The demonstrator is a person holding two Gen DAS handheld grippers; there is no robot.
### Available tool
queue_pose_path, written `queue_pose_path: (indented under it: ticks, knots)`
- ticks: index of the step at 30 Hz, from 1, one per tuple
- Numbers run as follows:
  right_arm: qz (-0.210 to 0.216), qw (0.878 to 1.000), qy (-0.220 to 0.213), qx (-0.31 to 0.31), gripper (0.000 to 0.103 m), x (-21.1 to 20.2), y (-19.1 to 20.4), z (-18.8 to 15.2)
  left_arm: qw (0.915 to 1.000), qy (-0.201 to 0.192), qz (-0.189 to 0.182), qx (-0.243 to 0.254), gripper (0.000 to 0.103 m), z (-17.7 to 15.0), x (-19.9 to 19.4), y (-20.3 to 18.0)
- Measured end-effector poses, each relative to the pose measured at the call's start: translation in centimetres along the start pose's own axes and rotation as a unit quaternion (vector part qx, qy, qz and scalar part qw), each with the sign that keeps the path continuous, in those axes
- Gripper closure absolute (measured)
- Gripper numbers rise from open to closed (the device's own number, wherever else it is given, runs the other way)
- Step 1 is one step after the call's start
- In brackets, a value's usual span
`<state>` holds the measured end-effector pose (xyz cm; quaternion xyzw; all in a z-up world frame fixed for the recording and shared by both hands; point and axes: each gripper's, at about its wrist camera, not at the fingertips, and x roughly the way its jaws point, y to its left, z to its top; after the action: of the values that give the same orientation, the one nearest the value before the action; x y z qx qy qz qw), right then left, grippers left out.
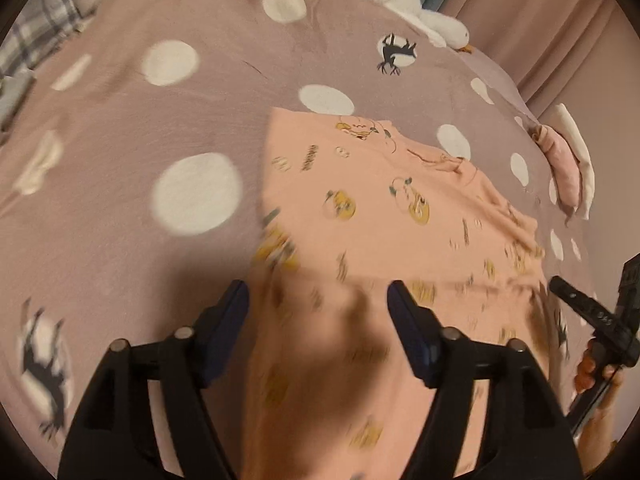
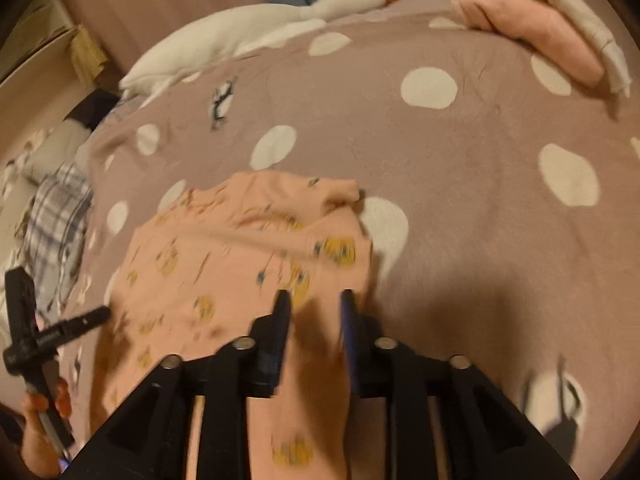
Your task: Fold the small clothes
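One peach-pink small garment with yellow cartoon prints (image 1: 384,216) lies spread on the mauve bedspread with white dots (image 1: 120,160), near edge blurred. Left tool (image 1: 318,300) has jaws wide apart over the cloth, gripping nothing. Right tool (image 2: 314,304) has jaws narrowly parted with cloth between; grip unclear. One white plush goose (image 2: 248,28) at 11 o'clock; one folded pink-and-cream clothes pile (image 2: 552,28) at 1 o'clock, partly cut off.

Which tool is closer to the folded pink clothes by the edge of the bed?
Right. The right tool is at the peach shirt's edge on the folded pile's side. The left tool is at the shirt's opposite side, farther off.
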<state>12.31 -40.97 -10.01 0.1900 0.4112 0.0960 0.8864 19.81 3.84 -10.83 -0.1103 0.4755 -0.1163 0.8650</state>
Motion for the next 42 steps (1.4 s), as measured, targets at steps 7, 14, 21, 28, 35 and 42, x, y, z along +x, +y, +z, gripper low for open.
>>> queue_pose_path:
  ticks: [7,14,21,28,35,42]
  knots:
    - [0.017,0.999,0.005,0.032,0.061,-5.3,-2.4,-5.1,0.9977,0.017,-0.042,-0.05,0.028,-7.6,-4.7,3.6]
    - [0.049,0.995,0.034,0.074,0.05,-7.0,-3.1,-8.5,0.9886,0.028,-0.107,-0.102,0.028,-15.1,-8.0,5.4]
    - [0.054,0.994,0.06,0.075,0.05,-7.7,-2.3,-11.7,0.9849,0.043,-0.146,-0.082,0.026,-17.3,-9.3,4.4]
    - [0.064,0.991,0.089,0.073,0.05,-8.1,-1.9,-14.7,0.9812,0.049,-0.168,-0.08,0.023,-18.2,-9.5,4.5]
    - [0.091,0.988,0.098,0.075,0.049,-7.7,-1.4,-15.9,0.9794,0.054,-0.178,-0.078,0.023,-17.7,-8.6,4.1]
    - [0.122,0.985,0.1,0.067,0.049,-5.8,-0.2,-15.0,0.9779,0.069,-0.19,-0.052,0.023,-16.6,-6.8,2.2]
